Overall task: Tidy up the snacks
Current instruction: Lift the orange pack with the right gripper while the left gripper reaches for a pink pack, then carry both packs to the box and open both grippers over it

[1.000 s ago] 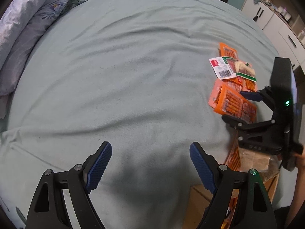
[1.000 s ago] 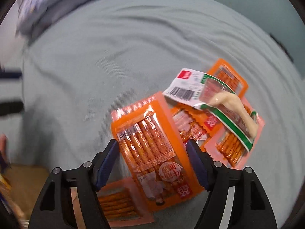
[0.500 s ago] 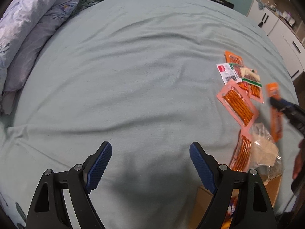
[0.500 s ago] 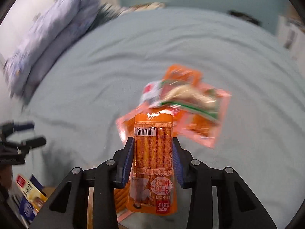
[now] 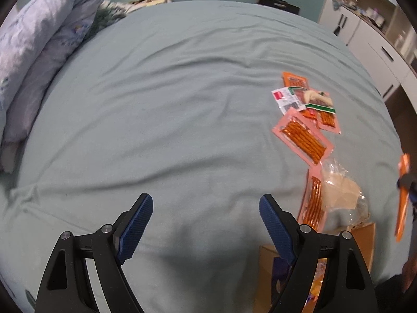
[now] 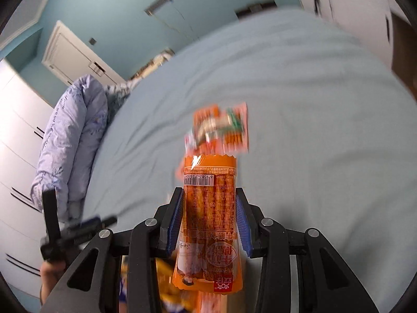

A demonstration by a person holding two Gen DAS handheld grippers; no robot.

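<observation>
- Your right gripper [image 6: 209, 217] is clenched on a flat orange plastic snack packet [image 6: 208, 224] with a barcode strip near its top; it sits upright in the lower centre of the right wrist view, and shows again as a thin orange sliver at the right edge of the left wrist view.
- Your left gripper [image 5: 206, 220] is released, jaws spread wide over bare pale-green bedsheet [image 5: 169, 104], with nothing between them.
- Risk: the packet film looks glossy and limp, and the ribbed blue pads [image 6: 175, 224] pinch only its side edges, so a quick swing could let it buckle and slide out.
- Risk: the brown cardboard box [image 5: 365, 237] at lower right of the left view is partly hidden by a crinkled clear plastic bag [image 5: 341, 195], so a drop there may catch on the bag or miss the opening.
- The remaining orange and pink stick-snack packets [image 5: 302, 138] lie overlapped at centre right of the left view; slick films stacked like that may drag each other.
</observation>
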